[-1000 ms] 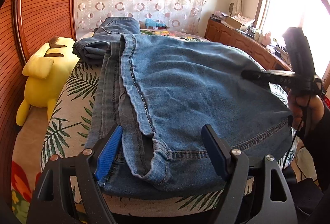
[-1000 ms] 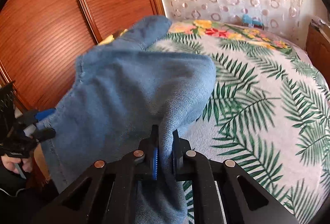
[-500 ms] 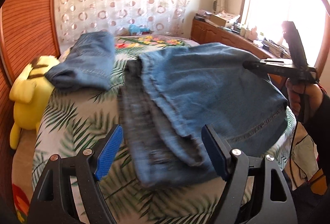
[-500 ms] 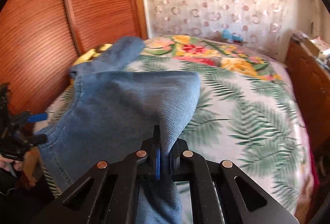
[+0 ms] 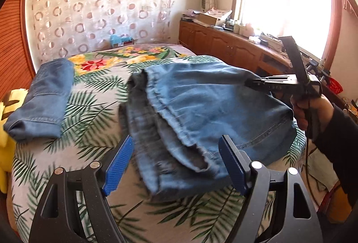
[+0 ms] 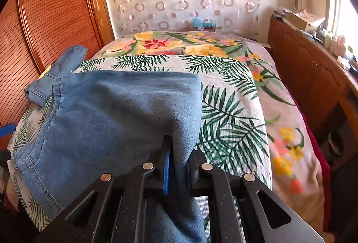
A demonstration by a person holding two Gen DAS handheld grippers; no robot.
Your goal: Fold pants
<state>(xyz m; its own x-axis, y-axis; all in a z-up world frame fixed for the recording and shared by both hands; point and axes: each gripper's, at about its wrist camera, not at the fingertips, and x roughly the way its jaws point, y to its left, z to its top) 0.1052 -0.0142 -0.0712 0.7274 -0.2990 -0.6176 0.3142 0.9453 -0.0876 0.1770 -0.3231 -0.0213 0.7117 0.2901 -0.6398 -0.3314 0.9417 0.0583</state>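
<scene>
Jeans (image 5: 201, 113) lie folded on the leaf-print bed (image 5: 89, 108), near its foot edge. Right gripper (image 6: 179, 164) is clamped on a fold of denim — cloth bunched between the jaws. Left gripper (image 5: 176, 164) hangs wide apart above the hem, gripping nothing. Second folded pair (image 5: 42, 99) rests well apart, beside a yellow plush (image 5: 5, 131).

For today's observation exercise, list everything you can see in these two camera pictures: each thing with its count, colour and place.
Folded blue denim jeans: one, mid-bed, edge pinched.
Second folded blue denim garment: one, bed's left side.
Palm-leaf and floral bedspread: one, white-green, covering bed.
Yellow plush toy: one, left of bed.
Wooden cabinets: brown, under window.
Circle-patterned curtain: one, behind bed.
Left tool: black, blue pads, open.
Right tool: clamping jeans.
</scene>
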